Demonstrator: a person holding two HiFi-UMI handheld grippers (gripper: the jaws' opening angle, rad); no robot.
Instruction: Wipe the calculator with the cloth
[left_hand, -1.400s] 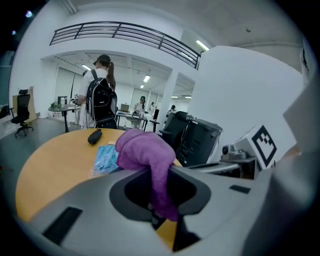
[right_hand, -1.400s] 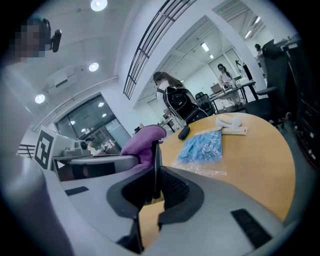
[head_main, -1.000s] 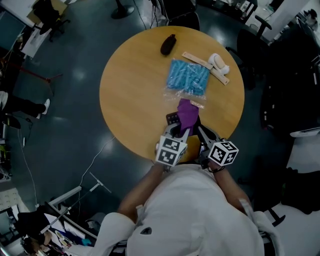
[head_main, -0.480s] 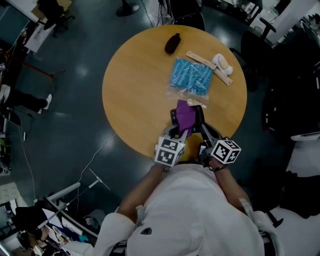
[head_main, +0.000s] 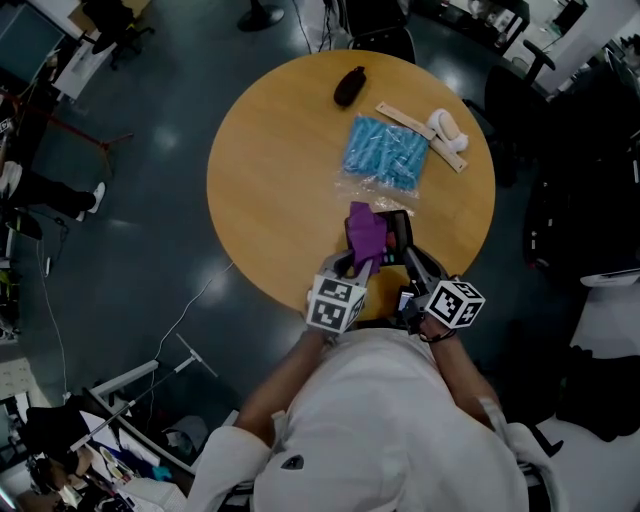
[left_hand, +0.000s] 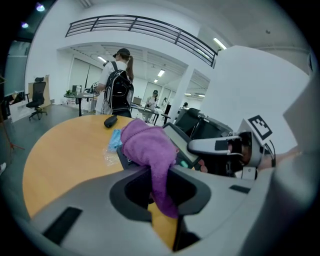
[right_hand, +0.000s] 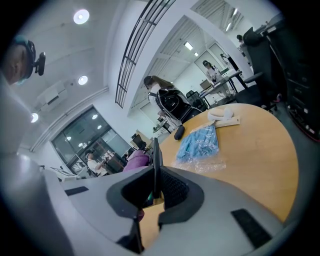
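Note:
A purple cloth (head_main: 366, 232) hangs from my left gripper (head_main: 356, 262), which is shut on it; the cloth (left_hand: 150, 150) lies bunched over the face of the black calculator (left_hand: 179, 146). My right gripper (head_main: 405, 262) is shut on the calculator's near edge and holds it tilted on edge above the round wooden table (head_main: 270, 170). In the right gripper view the calculator (right_hand: 156, 167) stands as a thin dark slab between the jaws, with the cloth (right_hand: 135, 161) behind it to the left. The two grippers sit side by side at the table's near edge.
A clear bag of blue items (head_main: 384, 152) lies past the calculator. Further back are a black mouse-like object (head_main: 348, 86), a wooden strip (head_main: 415, 124) and a white object (head_main: 446, 126). People and office furniture stand beyond the table in the gripper views.
The cloth and left gripper have shifted slightly left across the calculator, baring more of its right side. The right gripper has held still.

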